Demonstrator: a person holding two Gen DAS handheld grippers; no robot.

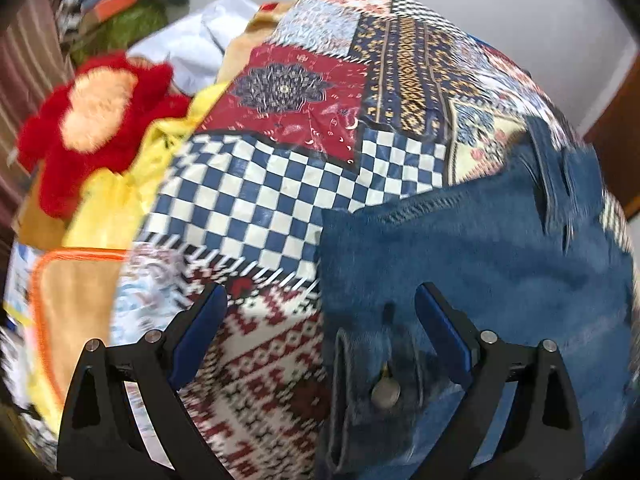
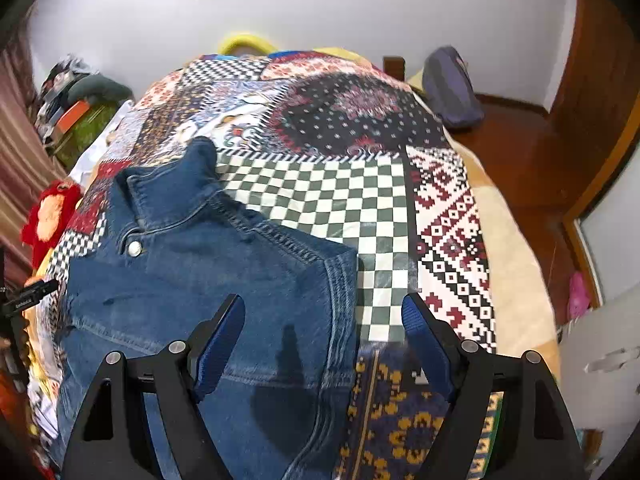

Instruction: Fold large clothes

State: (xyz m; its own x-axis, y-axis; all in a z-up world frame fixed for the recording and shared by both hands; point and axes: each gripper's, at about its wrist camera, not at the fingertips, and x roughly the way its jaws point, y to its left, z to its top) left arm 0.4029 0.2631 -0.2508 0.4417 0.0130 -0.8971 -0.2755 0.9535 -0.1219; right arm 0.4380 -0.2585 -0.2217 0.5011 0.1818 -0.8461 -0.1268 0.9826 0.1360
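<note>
A blue denim jacket (image 2: 224, 280) lies on a patchwork bedspread (image 2: 340, 200), collar toward the far end, with a metal button near the collar. In the left wrist view the jacket (image 1: 480, 280) fills the right side, with a button at its near edge. My left gripper (image 1: 320, 300) is open and empty, hovering over the jacket's left edge. My right gripper (image 2: 324, 312) is open and empty, hovering over the jacket's right shoulder edge. A small dark part of the left gripper (image 2: 28, 300) shows at the left edge of the right wrist view.
A red and orange plush toy (image 1: 92, 120) and yellow cloth (image 1: 120, 200) lie left of the bedspread. A pale blue garment (image 1: 200, 40) lies behind them. A dark bag (image 2: 452, 88) sits at the far right corner. Wooden floor (image 2: 520, 152) runs along the bed's right side.
</note>
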